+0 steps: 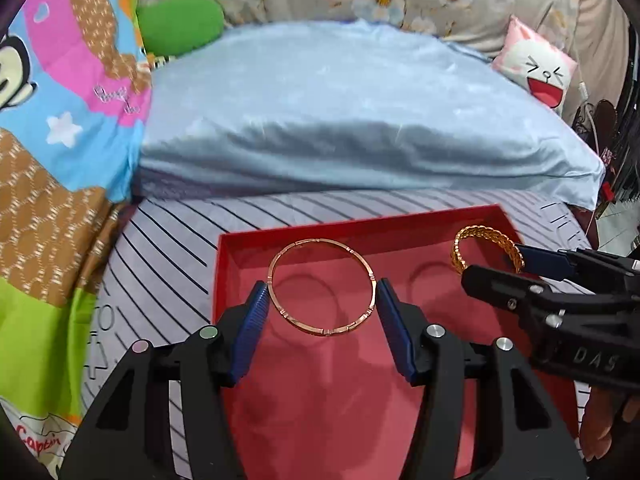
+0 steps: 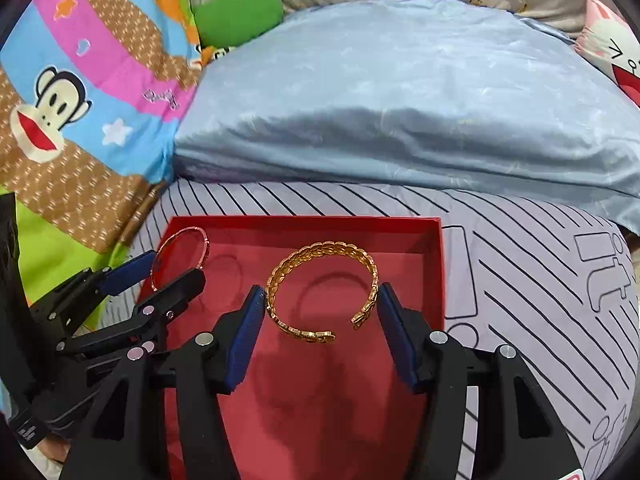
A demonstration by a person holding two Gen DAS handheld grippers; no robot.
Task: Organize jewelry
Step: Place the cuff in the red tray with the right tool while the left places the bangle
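Observation:
A red jewelry box with a pink lining lies on the striped bedsheet. My left gripper is shut on a thin rose-gold bangle, held by its two sides above the left ring groove. The bangle also shows in the right wrist view. My right gripper is shut on a wide woven gold cuff bracelet, held by its sides above the right groove, its gap facing me. The cuff and right gripper show at the right of the left wrist view.
A light blue pillow lies just behind the box. A colourful cartoon blanket is at the left, a green plush and a pink-white cushion at the back. The striped sheet surrounds the box.

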